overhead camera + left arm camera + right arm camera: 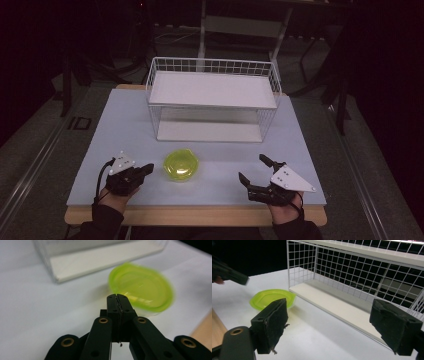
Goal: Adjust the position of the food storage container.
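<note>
lime-green bowl [181,164] sits low and shallow on the tabletop [125,130], toward the near edge and a little left of middle, just in front of the white wire rack [212,100] that stands at the far side. the left tool [148,168] lies just to the bowl's left, tips aimed at its rim, and its jaws are pressed flat together with nothing between them, plain in the left gripper view, where the bowl [142,288] lies right beyond the closed tips [117,297]. the right tool [254,169] waits well apart near the front right corner, jaws wide apart and empty; its pads [273,325] frame the bowl [272,298] and the rack [362,277].

the likely trouble: closed tips pushed at so light a dish would probably shove it across the smooth top, toward the rack's lower shelf or off line for the other tool. a thin, flared rim gives little to pinch, so a grab from the side may slip or tip the bowl up on its edge. the rack's wires, close behind it, could catch the rim on a lift.

the top is a pale, matte sheet over a wooden board whose edge shows along the front. the room around is dark, with a grey floor and dim furniture legs behind.
</note>
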A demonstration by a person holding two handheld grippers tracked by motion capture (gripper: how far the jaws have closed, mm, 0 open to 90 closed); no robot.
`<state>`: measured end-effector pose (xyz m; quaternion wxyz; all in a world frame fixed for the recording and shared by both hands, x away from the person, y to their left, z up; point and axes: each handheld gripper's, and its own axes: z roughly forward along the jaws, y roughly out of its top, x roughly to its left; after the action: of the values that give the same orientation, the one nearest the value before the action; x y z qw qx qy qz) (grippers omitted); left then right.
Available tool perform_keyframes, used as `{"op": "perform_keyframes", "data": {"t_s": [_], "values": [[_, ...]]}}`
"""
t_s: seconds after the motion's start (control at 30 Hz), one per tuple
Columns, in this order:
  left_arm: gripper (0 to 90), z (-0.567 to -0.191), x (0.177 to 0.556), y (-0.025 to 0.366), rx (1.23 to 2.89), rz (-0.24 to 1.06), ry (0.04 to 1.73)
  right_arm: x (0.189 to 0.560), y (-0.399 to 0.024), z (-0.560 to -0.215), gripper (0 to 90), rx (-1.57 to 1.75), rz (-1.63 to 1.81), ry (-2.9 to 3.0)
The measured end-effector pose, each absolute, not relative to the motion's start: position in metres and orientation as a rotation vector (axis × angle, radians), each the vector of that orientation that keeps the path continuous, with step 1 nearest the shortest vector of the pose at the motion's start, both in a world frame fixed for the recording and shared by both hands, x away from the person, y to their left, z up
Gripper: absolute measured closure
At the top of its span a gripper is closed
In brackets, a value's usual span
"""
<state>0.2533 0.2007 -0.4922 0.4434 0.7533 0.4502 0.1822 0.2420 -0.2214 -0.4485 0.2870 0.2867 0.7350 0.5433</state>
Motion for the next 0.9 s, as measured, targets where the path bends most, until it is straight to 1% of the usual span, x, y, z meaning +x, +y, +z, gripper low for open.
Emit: {"op": "perform_keyframes", "data": {"t_s": [0.07,0.1,0.3,0.53,0.67,0.9], "values": [[90.0,-0.492,0.253,0.201,1.868,0.452,1.116,0.242,-0.221,-0.449,14.5,0.767,1.451,1.967],[90.0,-0.502,0.264,0.198,1.893,0.427,1.146,0.242,-0.221,-0.449,14.5,0.760,1.454,1.971],[90.0,-0.514,0.281,0.194,1.939,0.406,1.177,0.242,-0.221,-0.449,14.5,0.766,1.459,1.976],[90.0,-0.522,0.295,0.183,1.992,0.340,1.110,0.242,-0.222,-0.449,14.5,0.766,1.461,1.980],[90.0,-0.525,0.300,0.175,1.995,0.306,1.090,0.242,-0.222,-0.449,14.5,0.770,1.466,1.984],[90.0,-0.528,0.302,0.159,2.020,0.279,1.036,0.242,-0.223,-0.449,14.5,0.768,1.464,1.986]]}}
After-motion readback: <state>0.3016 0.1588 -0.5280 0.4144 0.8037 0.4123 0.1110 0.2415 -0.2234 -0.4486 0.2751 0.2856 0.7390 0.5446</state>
